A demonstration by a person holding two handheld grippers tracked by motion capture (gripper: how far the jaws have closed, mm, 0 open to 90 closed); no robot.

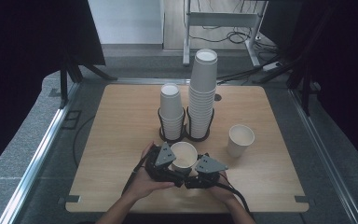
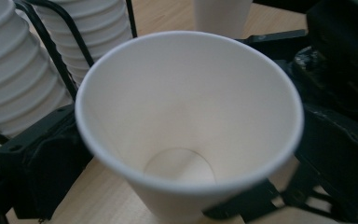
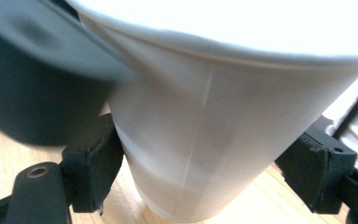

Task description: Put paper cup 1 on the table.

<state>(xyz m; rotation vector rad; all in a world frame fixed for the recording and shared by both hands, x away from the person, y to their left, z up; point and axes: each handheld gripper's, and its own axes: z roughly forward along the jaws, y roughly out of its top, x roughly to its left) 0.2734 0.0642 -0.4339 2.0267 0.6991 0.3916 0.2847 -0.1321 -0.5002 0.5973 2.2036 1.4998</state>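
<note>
Right hand-held gripper (image 3: 200, 177) grasping plain unprinted paper cup (image 1: 183, 156), left hand-held gripper (image 1: 175, 173) released

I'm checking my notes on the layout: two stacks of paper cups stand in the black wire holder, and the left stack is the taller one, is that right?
Not quite: the right stack is the taller one, as the high view shows. The left stack is much shorter. Both do stand in the black wire holder.

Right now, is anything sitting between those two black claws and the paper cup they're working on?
Nothing visible. The paper cup already stands between the jaws of both the left gripper and the right gripper, with only bare table around its base.
</note>
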